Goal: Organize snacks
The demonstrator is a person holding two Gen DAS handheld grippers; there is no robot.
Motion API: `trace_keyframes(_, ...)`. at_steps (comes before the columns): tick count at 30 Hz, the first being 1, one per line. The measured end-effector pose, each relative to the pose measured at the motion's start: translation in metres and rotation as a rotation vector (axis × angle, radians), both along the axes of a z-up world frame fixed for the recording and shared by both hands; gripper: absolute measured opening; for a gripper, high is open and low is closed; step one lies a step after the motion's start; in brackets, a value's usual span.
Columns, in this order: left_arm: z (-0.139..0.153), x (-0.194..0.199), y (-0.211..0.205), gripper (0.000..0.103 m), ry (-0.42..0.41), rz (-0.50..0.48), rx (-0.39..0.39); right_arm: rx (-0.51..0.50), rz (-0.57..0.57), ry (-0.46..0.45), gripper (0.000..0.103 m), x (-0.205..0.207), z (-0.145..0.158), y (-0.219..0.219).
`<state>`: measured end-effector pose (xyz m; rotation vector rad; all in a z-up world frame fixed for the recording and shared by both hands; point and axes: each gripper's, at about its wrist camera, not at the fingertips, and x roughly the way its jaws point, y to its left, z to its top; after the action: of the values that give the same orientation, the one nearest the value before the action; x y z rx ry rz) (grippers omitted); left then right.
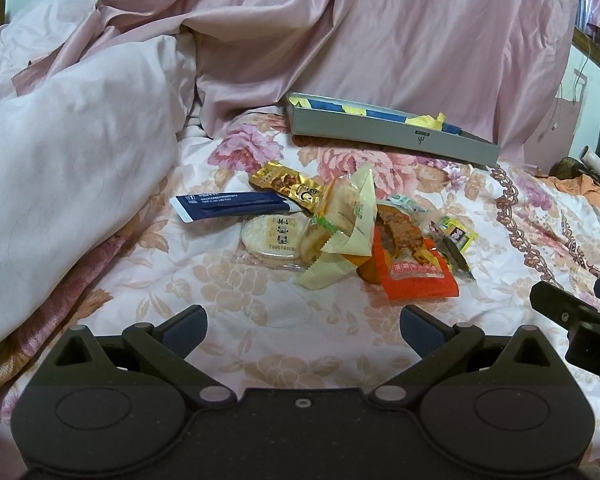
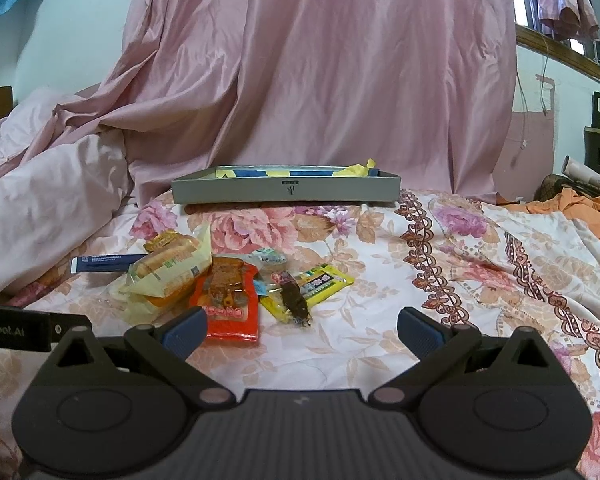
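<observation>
Both claws hover with fingers spread apart, holding nothing: left gripper (image 1: 303, 326), right gripper (image 2: 300, 330). Just ahead, a heap of snack packets (image 1: 340, 226) lies on a floral bedspread (image 2: 480, 280). Beyond sits a grey tray (image 2: 286, 192), its contents mostly hidden by its wall.

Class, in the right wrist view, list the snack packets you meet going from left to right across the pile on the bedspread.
Blue sachet → pale yellow biscuit packet → red packet → dark brown snack → yellow packet. The gold wrapper and the small clear packet overlap others, so they are left out.
</observation>
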<state>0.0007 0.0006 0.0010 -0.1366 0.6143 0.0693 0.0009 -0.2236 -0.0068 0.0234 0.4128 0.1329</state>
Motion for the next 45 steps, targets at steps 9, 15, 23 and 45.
trace_keyframes(9,-0.002,0.001,0.002,0.102,0.008,-0.002,-0.001,0.005,-0.006,0.013,0.103,0.003,-0.002,0.001)
trace_keyframes(15,-0.001,0.002,0.003,0.102,0.004,-0.002,0.001,0.005,-0.007,0.014,0.103,0.003,-0.002,0.001)
trace_keyframes(23,-0.002,0.002,0.002,0.102,0.008,-0.004,0.003,-0.003,-0.001,0.014,0.103,0.003,-0.003,0.001)
trace_keyframes(45,0.001,0.021,0.01,0.102,0.048,0.008,0.021,0.047,0.066,0.103,0.103,0.021,-0.009,-0.002)
